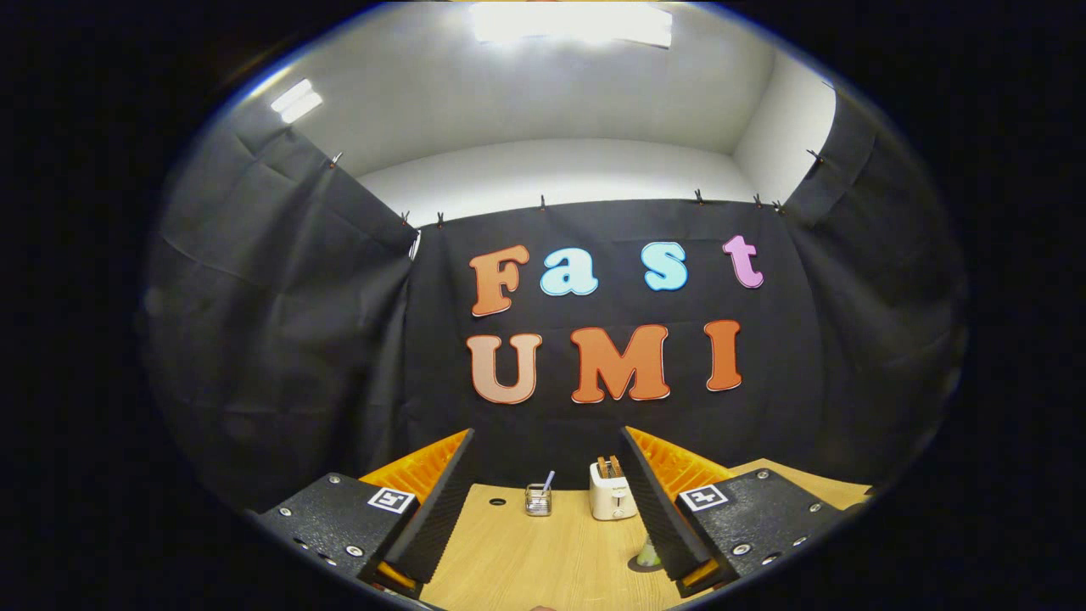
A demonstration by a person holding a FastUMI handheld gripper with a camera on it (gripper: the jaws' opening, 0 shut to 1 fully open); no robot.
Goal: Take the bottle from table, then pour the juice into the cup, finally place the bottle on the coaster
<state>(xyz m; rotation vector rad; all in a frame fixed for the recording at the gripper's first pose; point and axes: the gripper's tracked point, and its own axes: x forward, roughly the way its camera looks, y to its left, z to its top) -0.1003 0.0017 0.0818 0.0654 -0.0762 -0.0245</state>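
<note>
One view here, riding on the gripper [547, 509] and looking forward along its two fingers [433, 509], which stand spread apart with bare table [526, 552] between them. The camera sits low, just above the wooden surface, and faces level toward the booth's black cloth wall [280, 339]. Far across the table, beyond the fingers, a small wire holder [538, 500] and a white toaster [612, 492] stand near the wall. The fisheye sweeps wide and takes in the white ceiling [543, 93] and its lights [573, 21] overhead. Nothing sits close to the lens but the fingers themselves.
</note>
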